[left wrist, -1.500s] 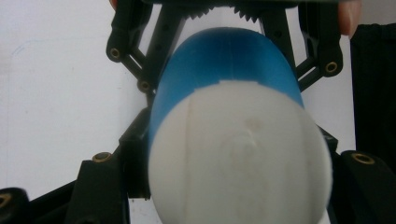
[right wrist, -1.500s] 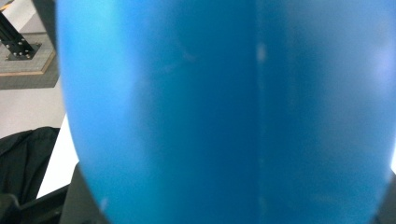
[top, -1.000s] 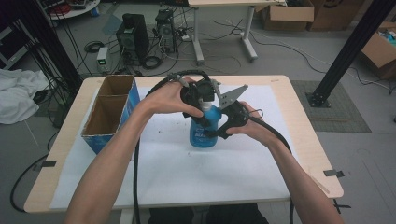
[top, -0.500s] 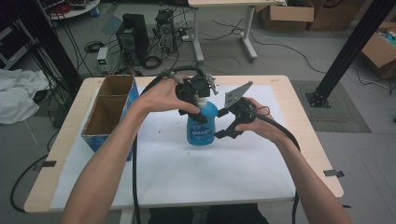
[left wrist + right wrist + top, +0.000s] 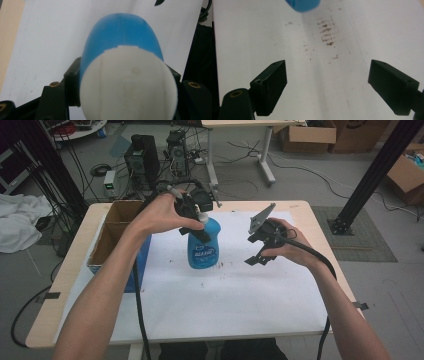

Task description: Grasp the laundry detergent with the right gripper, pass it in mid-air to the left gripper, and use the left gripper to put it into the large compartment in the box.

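Pinching the blue dish-soap bottle by its white cap in my left hand-held gripper, I hold it upright above the white sheet on the counter; my right hand-held gripper hangs spread and empty beside it; setting it down or boxing it remains, I judge.

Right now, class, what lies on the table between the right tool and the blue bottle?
Nothing but bare white sheet with a few dark specks, in the high view. The right tool hangs open beside the blue bottle, which the left tool grips.
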A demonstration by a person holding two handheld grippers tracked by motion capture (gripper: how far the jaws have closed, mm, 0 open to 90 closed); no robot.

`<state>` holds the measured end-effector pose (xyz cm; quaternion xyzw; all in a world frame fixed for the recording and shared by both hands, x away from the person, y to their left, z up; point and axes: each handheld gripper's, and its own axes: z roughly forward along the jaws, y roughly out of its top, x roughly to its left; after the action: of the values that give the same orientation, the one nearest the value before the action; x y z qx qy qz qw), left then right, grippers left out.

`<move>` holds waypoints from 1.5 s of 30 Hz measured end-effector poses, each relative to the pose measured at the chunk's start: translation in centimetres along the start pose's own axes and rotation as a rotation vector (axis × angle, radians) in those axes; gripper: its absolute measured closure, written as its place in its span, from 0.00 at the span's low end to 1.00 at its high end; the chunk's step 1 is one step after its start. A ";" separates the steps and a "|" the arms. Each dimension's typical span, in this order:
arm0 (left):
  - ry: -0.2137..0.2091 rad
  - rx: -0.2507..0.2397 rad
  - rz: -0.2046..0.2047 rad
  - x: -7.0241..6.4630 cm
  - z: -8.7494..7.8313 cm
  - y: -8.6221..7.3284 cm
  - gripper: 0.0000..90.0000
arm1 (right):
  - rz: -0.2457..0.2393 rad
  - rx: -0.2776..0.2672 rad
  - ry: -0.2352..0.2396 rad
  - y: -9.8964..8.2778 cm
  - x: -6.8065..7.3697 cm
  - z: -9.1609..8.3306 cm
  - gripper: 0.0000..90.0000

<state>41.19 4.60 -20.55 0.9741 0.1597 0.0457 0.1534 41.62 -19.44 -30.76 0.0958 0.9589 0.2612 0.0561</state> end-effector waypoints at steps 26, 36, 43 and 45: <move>0.168 0.035 -0.491 3.9 -10.0 -3.9 0.42 | 0.061 0.138 -0.049 -1.9 -1.0 -0.6 0.18; 0.241 0.031 -0.673 5.2 -12.2 -7.5 0.42 | 0.062 0.135 -0.049 -1.9 -1.0 -0.7 0.18; 0.276 0.045 -0.793 5.8 -13.5 -10.2 0.42 | 0.066 0.142 -0.052 -1.9 -1.1 -0.8 0.18; 0.284 0.043 -0.822 5.9 -13.9 -10.9 0.42 | 0.068 0.146 -0.052 -1.9 -1.1 -0.7 0.18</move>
<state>41.56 20.27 -10.48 0.8165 0.5548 0.1111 0.1148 42.25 -21.64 -31.09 0.1386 0.9698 0.1900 0.0649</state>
